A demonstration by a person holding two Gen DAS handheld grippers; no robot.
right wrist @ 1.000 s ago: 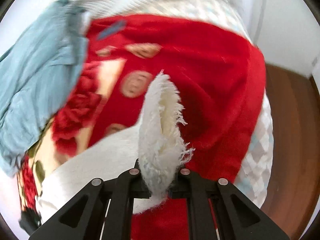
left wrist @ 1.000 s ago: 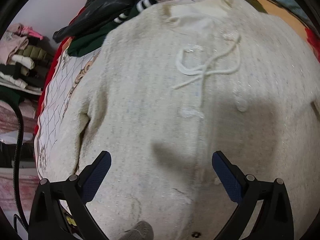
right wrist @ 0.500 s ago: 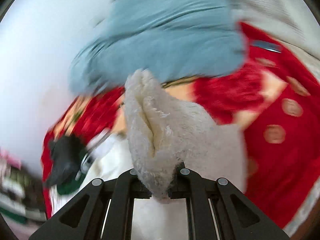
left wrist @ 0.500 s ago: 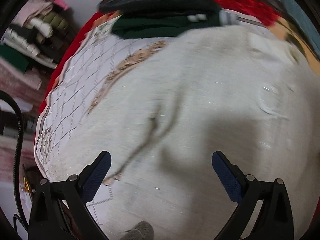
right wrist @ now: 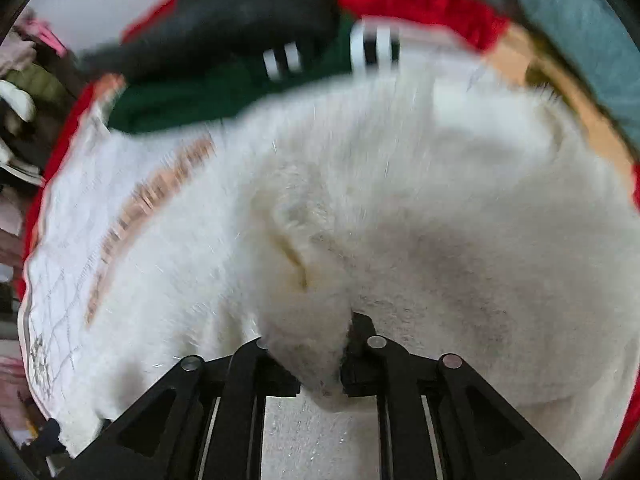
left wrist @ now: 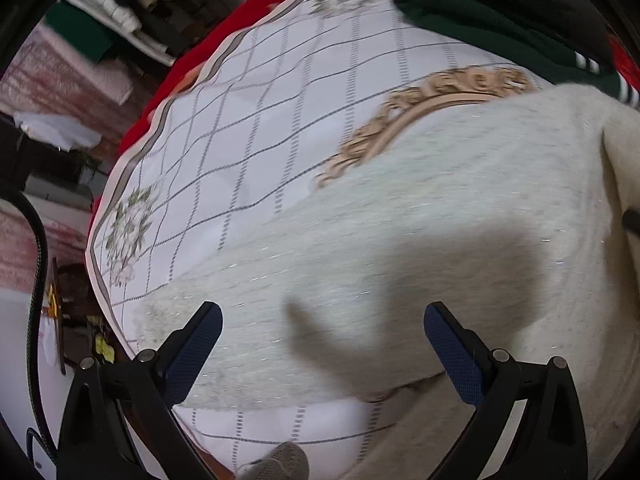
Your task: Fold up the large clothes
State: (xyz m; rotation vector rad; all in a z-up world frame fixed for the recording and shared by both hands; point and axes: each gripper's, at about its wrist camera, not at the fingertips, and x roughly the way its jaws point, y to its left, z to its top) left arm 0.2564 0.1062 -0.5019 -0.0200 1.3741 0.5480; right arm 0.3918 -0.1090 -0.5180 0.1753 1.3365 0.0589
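Here, a fluffy cream sweater (left wrist: 420, 216) lies spread over a white checked cloth (left wrist: 248, 128) with a tan leafy border, which covers a red blanket (left wrist: 168, 80). The left gripper (left wrist: 323, 340) hovers over the sweater's near edge, its blue-padded fingers (left wrist: 196, 344) spread wide with nothing between them. The right gripper (right wrist: 320, 354) points down at the same sweater, a bunched fold of the fabric pinched between its fingers, whose jaws have just been easing apart slightly. Behind the sweater lie a dark green garment (right wrist: 208, 92) with white stripes, a black garment (right wrist: 240, 12) and a blue-grey one (right wrist: 580, 28).
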